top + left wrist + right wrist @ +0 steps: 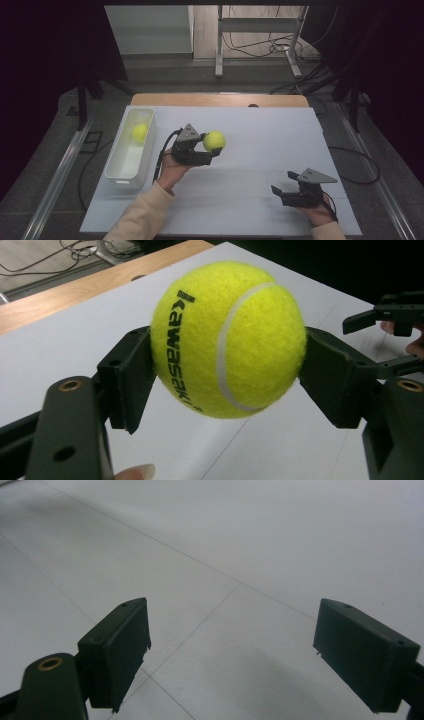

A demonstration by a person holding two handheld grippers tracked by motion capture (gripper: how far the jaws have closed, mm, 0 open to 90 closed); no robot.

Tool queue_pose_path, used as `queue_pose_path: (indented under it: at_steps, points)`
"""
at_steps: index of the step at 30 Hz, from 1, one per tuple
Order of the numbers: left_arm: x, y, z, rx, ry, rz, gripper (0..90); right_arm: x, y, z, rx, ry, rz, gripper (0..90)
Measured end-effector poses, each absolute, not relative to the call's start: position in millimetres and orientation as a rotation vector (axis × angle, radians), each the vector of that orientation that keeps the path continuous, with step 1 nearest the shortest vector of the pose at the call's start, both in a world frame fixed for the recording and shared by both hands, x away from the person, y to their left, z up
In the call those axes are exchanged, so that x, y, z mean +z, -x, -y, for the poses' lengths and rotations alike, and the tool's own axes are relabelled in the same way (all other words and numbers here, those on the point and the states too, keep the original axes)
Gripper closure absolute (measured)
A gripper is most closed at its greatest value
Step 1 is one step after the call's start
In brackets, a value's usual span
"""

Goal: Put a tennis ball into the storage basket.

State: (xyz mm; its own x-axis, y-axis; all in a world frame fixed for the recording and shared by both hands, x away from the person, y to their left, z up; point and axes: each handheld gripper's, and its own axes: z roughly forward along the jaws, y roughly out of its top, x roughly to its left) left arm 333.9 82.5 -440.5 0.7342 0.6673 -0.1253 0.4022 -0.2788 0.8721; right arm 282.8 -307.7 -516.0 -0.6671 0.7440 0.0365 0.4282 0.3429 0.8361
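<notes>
The left gripper (212, 150) is squeezing a yellow tennis ball (214, 141) between its two black jaws. The jaws are pressing on both sides of the ball and holding it up over the white table (260, 150), near the middle. Seen up close from the left gripper view, the ball (229, 339) is showing black letters and a white curved line.

A white tub (131, 150) is sitting at the left side of the table, and another yellow ball (140, 132) is lying inside it.

The right gripper (284, 184) is resting low near the front right of the table, well apart from the ball. Its jaws are standing wide apart with nothing between them.
</notes>
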Motion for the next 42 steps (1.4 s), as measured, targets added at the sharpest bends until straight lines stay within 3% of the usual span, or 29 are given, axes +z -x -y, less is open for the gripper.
queue_pose_path:
  at_steps: [42]
  points:
    - [-430,-341,-123,0.369,-1.845,-0.927,27.0,-515,-283,308,1.247,-1.031,-2.257,15.7]
